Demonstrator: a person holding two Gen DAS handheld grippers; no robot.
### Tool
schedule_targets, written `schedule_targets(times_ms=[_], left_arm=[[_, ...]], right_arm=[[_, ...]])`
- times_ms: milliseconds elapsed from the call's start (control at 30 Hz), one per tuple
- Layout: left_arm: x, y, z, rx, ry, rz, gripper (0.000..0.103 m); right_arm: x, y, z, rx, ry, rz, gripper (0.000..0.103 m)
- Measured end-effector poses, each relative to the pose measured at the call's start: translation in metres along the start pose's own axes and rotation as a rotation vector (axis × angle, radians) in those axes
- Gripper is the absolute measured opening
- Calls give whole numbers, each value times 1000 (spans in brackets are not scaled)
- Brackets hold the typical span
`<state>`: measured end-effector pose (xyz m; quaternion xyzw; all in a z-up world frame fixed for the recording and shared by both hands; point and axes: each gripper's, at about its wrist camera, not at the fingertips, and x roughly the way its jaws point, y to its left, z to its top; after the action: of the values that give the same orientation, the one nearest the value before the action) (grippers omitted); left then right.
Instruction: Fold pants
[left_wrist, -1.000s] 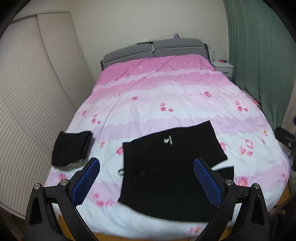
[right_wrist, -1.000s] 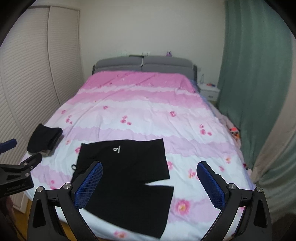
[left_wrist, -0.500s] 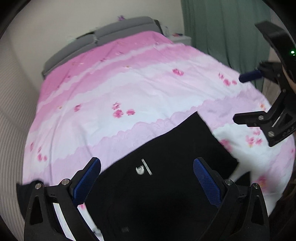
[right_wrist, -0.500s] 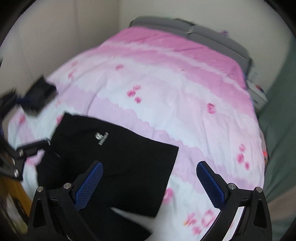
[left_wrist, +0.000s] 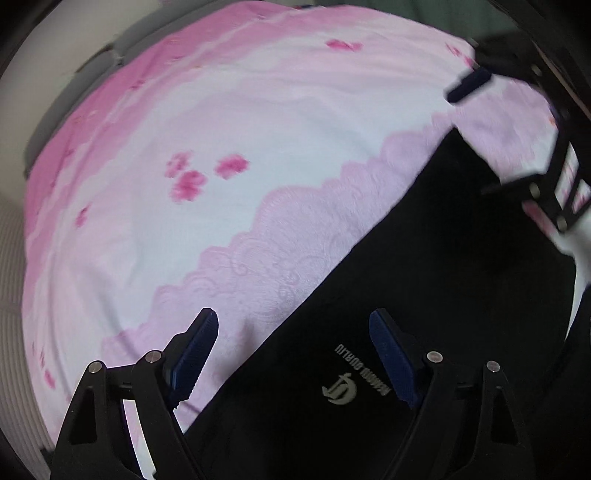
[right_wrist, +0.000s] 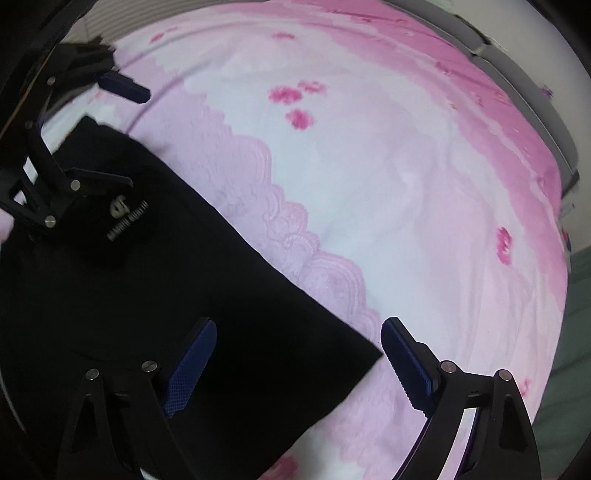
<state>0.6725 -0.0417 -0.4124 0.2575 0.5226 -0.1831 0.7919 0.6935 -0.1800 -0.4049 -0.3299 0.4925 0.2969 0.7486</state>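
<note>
Black shorts (left_wrist: 424, 277) with a small grey logo (left_wrist: 340, 387) lie flat on the pink floral bedspread (left_wrist: 240, 129). My left gripper (left_wrist: 291, 354) is open, low over the far edge of the shorts near the logo. My right gripper (right_wrist: 299, 358) is open, straddling the far corner of the leg hem of the shorts (right_wrist: 184, 295). Each gripper shows in the other's view: the right one (left_wrist: 517, 129) at the upper right, the left one (right_wrist: 92, 136) at the upper left. Neither holds cloth.
The grey headboard (right_wrist: 524, 74) lies at the far end of the bed. A ribbed white wardrobe door (left_wrist: 14, 332) stands at the left, and a green curtain (right_wrist: 576, 314) at the right.
Both grippers have dropped from high above the bed to just over the shorts, left at the logo side, right at the leg hem. Both stay open.
</note>
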Motion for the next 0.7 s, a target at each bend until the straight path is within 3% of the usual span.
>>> schedule_targets(times_ms=[200, 267, 367, 433, 467, 500, 533, 567, 633, 700], left_arm=[[34, 17, 0, 59, 29, -61, 83], [47, 22, -1, 64, 66, -58, 73], [58, 28, -5, 44, 91, -92, 71], [59, 30, -7, 32, 99, -109, 66], [59, 30, -8, 27, 105, -122, 56], [59, 29, -9, 25, 112, -139, 49], [58, 27, -10, 28, 117, -159, 33], [57, 25, -10, 37, 119, -179, 20], [51, 17, -12, 63, 113, -175, 14], [45, 14, -15, 65, 102, -178, 10]], right_arm=[[34, -1, 12, -159, 61, -19, 91], [42, -2, 18, -179, 73, -11, 91], [56, -7, 20, -184, 101, 20, 91], [67, -10, 17, -182, 136, 48, 72], [71, -10, 15, -179, 155, 57, 65], [78, -12, 12, -169, 182, 76, 46], [83, -14, 8, -152, 205, 115, 24], [84, -15, 7, -142, 210, 139, 14], [78, -15, 2, -139, 185, 155, 6], [68, -14, -2, -151, 158, 162, 5]])
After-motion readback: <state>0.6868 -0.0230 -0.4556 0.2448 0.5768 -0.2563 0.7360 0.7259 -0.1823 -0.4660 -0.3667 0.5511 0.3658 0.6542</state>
